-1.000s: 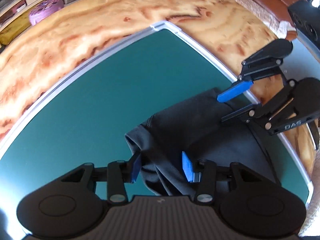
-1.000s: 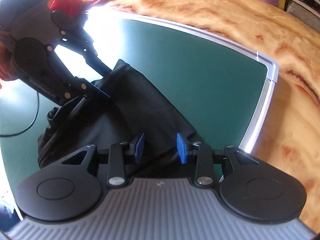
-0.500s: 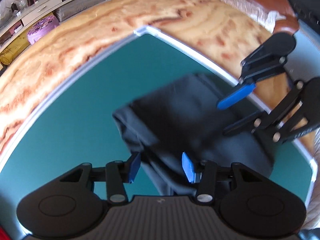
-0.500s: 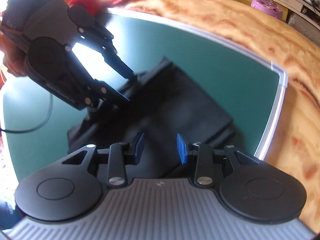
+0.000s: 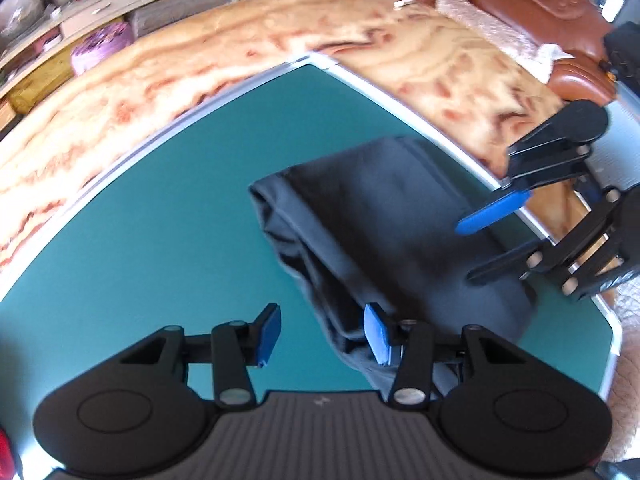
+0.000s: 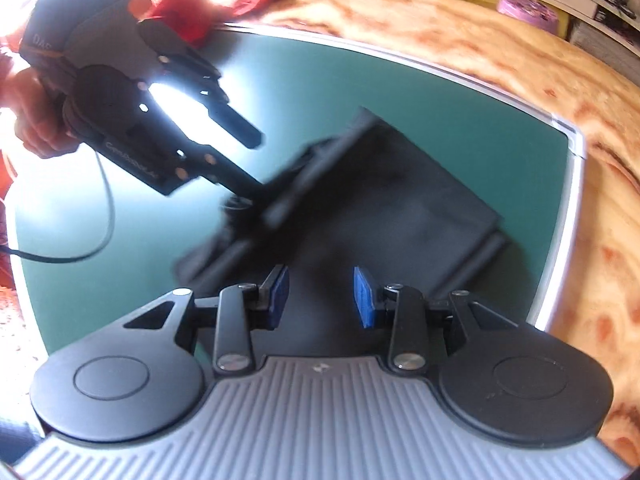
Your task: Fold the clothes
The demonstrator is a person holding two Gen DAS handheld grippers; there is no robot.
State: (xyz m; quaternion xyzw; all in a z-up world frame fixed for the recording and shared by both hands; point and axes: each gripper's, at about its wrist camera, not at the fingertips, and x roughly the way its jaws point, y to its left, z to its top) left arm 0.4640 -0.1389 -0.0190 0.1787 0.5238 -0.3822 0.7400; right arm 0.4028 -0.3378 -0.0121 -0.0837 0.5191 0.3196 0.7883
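While your left tool (image 5: 322,333) hangs low over the green mat (image 5: 168,220), its two blue pads stand well apart and hold nothing; the right-hand pad sits against the near edge of the dark garment (image 5: 384,216), and the other pad has only bare mat in front of it. That garment lies folded into a rough rectangle on the right part of the mat, close to the corner of the mat's pale metal rim (image 5: 400,96), with thicker bunched layers along its left edge. Your right tool (image 6: 322,300) is likewise spread wide and empty, poised over the near end of the same garment (image 6: 400,200), with dark cloth showing between and beyond its pads. From the right wrist view you can see your left hand (image 6: 36,112) gripping the other tool's handle, one of that tool's fingers ending at the garment's blurred far-left edge and the other raised clear above it; whether the lower finger touches the cloth cannot be told through the blur. A black cable (image 6: 96,216) loops across the mat on that side. Red cloth (image 6: 208,4) lies on the desk (image 6: 480,40) beyond the mat's far rim, and the desk shows a swirling orange and cream grain.
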